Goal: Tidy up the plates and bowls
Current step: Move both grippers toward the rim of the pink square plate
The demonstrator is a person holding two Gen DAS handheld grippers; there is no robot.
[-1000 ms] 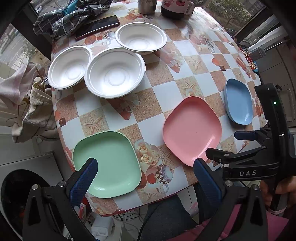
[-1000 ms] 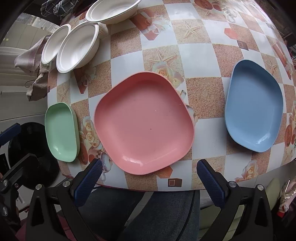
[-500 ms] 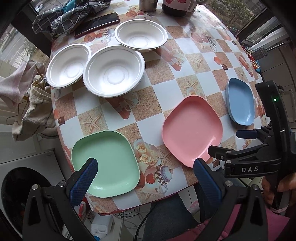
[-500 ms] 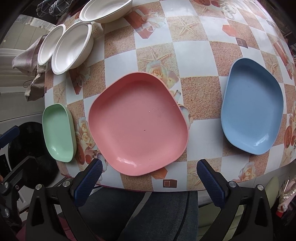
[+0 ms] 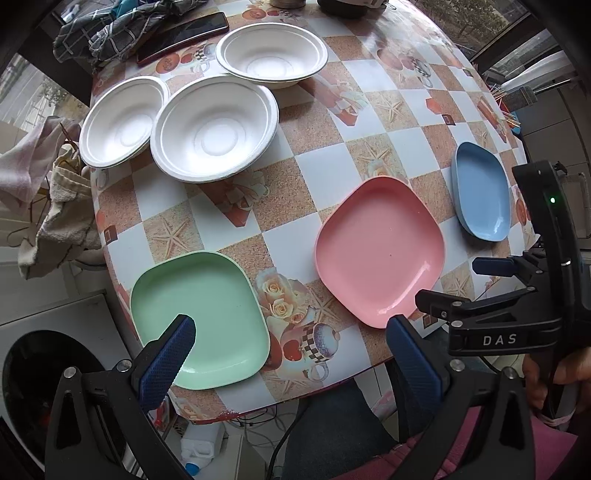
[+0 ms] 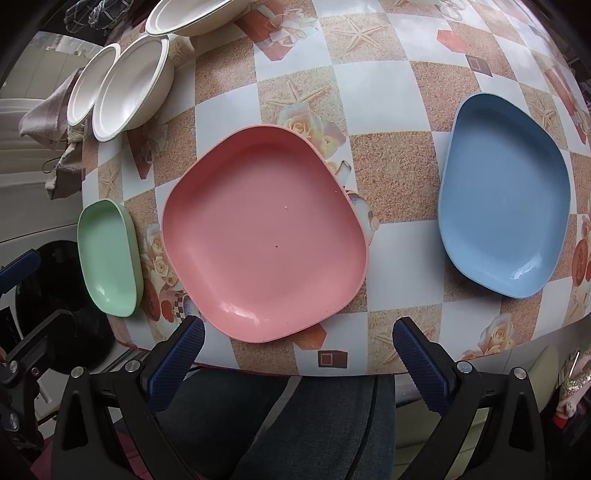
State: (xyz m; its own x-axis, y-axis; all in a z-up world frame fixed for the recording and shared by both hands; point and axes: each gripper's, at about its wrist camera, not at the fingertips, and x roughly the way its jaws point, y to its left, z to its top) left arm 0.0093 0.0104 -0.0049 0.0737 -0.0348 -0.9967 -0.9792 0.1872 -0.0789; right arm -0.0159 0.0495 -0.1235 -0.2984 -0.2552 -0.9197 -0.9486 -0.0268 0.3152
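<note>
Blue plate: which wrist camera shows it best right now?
The right wrist view. The blue plate fills much of its right side, whole rim and empty inside visible. In the left wrist view, it sits small and squeezed near the right edge, beyond the pink plate.

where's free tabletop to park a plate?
Biggest bare patch: mid-table, between the large white bowl, the pink plate and the green plate. Also open: behind the blue plate. Crowded: far-left corner, three bowls bunched by the phone and cloth.

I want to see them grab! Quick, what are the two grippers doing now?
Left gripper: open, holding nothing, above the square green plastic plate.
Right gripper: open, holding nothing, near the square pink plastic plate.
</note>
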